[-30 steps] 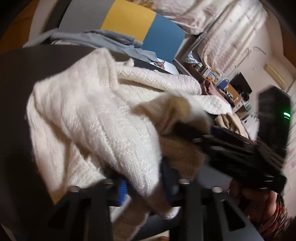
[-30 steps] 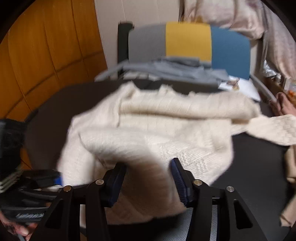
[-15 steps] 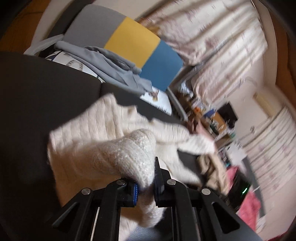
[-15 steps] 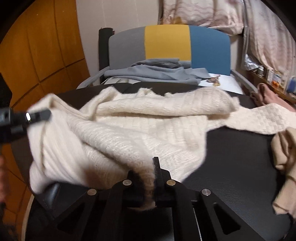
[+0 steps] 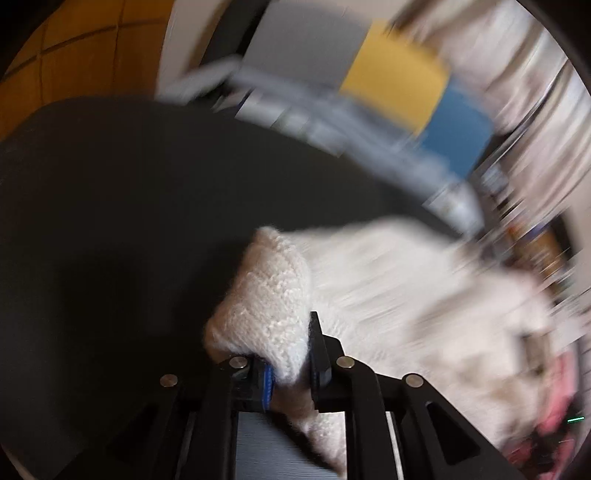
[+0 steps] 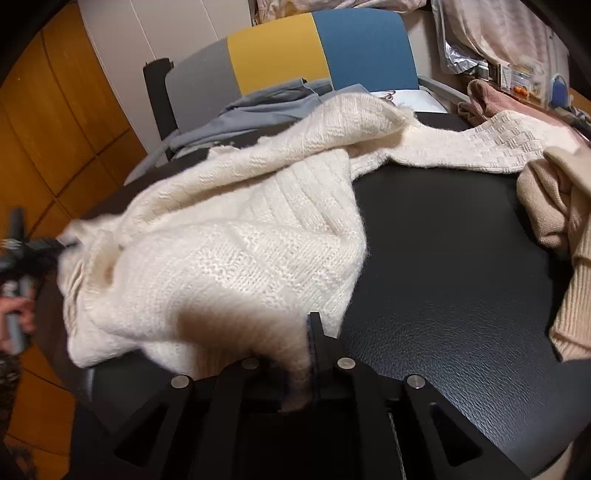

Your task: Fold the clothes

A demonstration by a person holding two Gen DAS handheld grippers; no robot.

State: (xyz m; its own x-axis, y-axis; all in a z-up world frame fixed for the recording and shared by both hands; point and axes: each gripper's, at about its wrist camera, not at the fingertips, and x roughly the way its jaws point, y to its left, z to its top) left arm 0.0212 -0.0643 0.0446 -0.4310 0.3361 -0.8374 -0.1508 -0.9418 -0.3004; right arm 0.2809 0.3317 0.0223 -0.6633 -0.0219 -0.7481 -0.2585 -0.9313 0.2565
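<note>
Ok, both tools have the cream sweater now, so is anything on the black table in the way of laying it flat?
Mostly no. The left tool and right tool each pinch the cream sweater, and the black table beside it is bare. Only the beige garment heaped at the right edge touches one sleeve and could crowd it.

Orange wood-panelled wall (image 6: 48,122), grey-yellow-blue chair back (image 6: 295,51), pale patterned curtains (image 6: 491,26), black leather surface (image 6: 443,266)

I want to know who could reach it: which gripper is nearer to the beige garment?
Right. The right gripper, shut on the cream sweater, has the beige garment on its side; the left gripper grips the sweater's far edge.
</note>
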